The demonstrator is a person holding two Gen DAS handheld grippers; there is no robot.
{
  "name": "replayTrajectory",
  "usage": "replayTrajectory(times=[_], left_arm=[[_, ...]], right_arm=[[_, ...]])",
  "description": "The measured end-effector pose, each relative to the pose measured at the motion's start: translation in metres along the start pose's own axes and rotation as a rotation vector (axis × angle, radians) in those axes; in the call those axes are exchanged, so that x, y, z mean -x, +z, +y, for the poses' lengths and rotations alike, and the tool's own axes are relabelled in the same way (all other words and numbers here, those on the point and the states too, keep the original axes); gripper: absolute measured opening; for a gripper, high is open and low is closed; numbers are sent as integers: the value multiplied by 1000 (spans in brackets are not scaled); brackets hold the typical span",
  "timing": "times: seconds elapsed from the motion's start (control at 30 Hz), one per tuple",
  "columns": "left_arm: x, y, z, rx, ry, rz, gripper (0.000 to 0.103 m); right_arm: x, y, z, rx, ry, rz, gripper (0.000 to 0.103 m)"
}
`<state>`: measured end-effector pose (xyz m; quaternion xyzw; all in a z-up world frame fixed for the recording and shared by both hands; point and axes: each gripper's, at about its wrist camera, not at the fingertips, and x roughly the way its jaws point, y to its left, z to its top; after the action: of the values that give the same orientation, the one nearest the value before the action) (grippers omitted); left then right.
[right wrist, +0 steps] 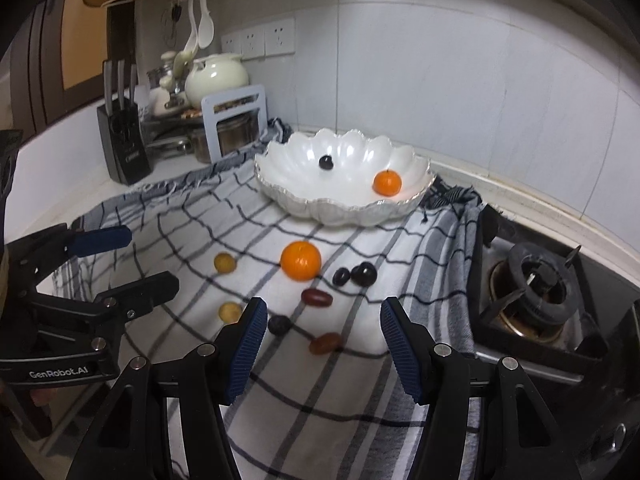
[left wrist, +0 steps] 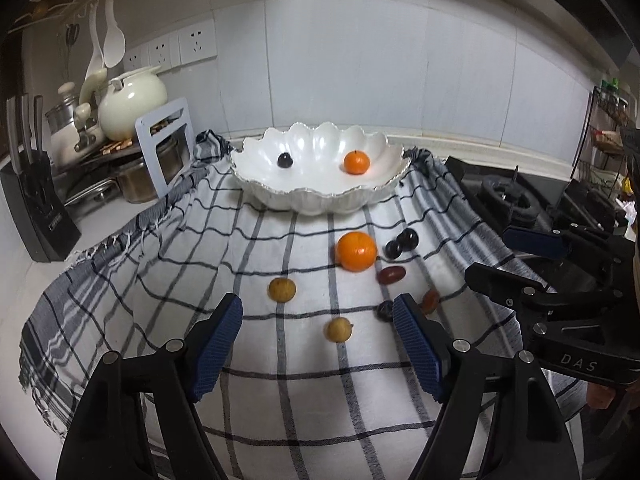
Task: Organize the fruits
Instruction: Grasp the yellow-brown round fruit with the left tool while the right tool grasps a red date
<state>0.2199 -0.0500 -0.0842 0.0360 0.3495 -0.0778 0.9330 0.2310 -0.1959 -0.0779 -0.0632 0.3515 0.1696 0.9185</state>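
Note:
A white scalloped bowl [left wrist: 320, 200] [right wrist: 344, 214] stands at the back of the checked cloth [left wrist: 260, 360], with a small orange [left wrist: 356, 162] and a dark fruit [left wrist: 284, 160] in it. On the cloth lie a bigger orange [left wrist: 356, 251] [right wrist: 300, 261], two dark fruits [left wrist: 401, 243], a red date [left wrist: 391, 275], a brown date [right wrist: 326, 343], another dark fruit [right wrist: 279, 325] and two tan round fruits [left wrist: 282, 289] [left wrist: 339, 330]. My left gripper [left wrist: 318, 304] hangs open above the nearer tan fruit. My right gripper [right wrist: 323, 308] is open over the brown date, holding nothing.
A black knife block [left wrist: 36, 208], a cream teapot [left wrist: 132, 100] and steel pots crowd the left of the counter. A gas stove burner [right wrist: 532, 292] borders the cloth on the right. The tiled wall stands right behind the bowl.

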Motion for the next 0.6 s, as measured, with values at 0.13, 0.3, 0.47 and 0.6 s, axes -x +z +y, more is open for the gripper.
replayTrajectory(times=[0.13, 0.3, 0.47, 0.6], left_arm=[[-10, -6, 0, -1, -2, 21, 73], [-23, -13, -2, -1, -4, 37, 69], [-36, -19, -4, -7, -3, 58, 65], [-46, -21, -6, -9, -6, 74, 61]], right_arm=[[-10, -6, 0, 17, -7, 7, 60], [-25, -13, -1, 23, 5, 37, 58], [-39, -18, -2, 35, 17, 64, 54], [-49, -21, -2, 44, 25, 86, 51]])
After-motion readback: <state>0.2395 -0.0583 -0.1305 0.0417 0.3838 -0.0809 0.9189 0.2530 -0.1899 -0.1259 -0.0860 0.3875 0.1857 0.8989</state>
